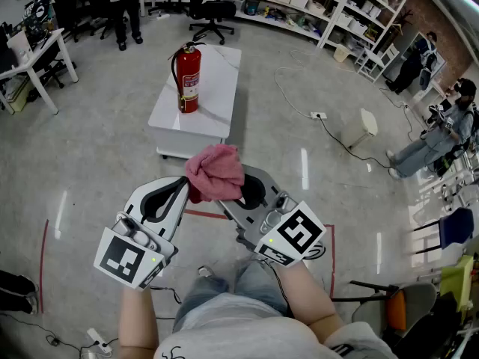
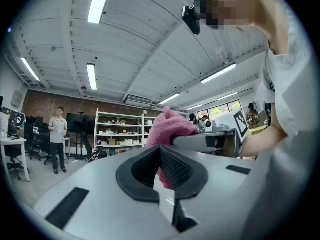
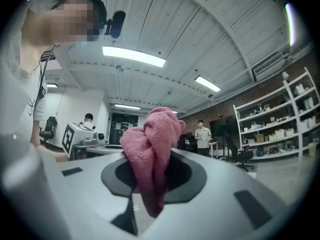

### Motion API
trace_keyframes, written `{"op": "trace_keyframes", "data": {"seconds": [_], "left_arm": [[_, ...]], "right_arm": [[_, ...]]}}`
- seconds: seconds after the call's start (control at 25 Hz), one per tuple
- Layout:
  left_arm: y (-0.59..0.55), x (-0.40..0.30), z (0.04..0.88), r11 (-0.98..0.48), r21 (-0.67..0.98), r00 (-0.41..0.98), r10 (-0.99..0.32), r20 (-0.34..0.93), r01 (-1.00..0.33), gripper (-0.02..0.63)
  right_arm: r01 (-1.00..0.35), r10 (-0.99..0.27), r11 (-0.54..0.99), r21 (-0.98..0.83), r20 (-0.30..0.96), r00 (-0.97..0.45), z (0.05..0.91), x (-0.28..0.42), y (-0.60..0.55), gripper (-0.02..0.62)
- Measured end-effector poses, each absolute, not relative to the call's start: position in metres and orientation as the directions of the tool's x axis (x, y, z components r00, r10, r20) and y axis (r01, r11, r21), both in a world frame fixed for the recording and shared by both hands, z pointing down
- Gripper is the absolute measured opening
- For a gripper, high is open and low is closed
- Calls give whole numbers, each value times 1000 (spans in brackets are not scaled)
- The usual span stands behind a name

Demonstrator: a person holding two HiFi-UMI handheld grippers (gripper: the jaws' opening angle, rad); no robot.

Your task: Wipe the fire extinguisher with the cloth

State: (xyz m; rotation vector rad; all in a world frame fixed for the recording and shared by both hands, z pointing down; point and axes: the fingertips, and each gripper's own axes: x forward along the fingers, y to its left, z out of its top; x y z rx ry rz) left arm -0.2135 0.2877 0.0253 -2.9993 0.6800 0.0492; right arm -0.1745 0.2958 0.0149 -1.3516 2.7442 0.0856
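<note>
A red fire extinguisher [image 1: 187, 77] stands upright on a low white table [image 1: 217, 96], well ahead of both grippers. My right gripper [image 1: 230, 193] is shut on a bunched pink cloth [image 1: 215, 172]. In the right gripper view the cloth [image 3: 150, 144] rises out from between the jaws of that gripper [image 3: 152, 181]. My left gripper [image 1: 182, 187] is held just left of the cloth, jaws shut with nothing between them. In the left gripper view the cloth [image 2: 172, 129] shows just beyond the shut left gripper [image 2: 162, 171], and I cannot tell whether they touch.
The floor is polished grey concrete with red tape lines [image 1: 202, 214] near my feet. A cable and power strip [image 1: 318, 115] lie right of the table. Shelving [image 1: 314, 6] and office chairs [image 1: 212, 17] stand behind it. Several people stand around the room's edges.
</note>
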Motion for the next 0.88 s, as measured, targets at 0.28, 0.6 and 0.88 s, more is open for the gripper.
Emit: {"op": "trace_keyframes", "data": {"seconds": [0.28, 0.6, 0.88], "left_arm": [[289, -209, 20, -898, -54, 899, -432, -74, -436, 9], [285, -210, 18, -894, -37, 892, -441, -93, -446, 9], [281, -188, 21, -888, -15, 884, -455, -102, -459, 9]], "right_arm": [[-794, -790, 607, 21, -95, -606, 14, -170, 297, 103], [-793, -789, 609, 32, -86, -609, 13, -169, 297, 103], [-770, -770, 636, -46, -93, -631, 18, -144, 295, 103]]}}
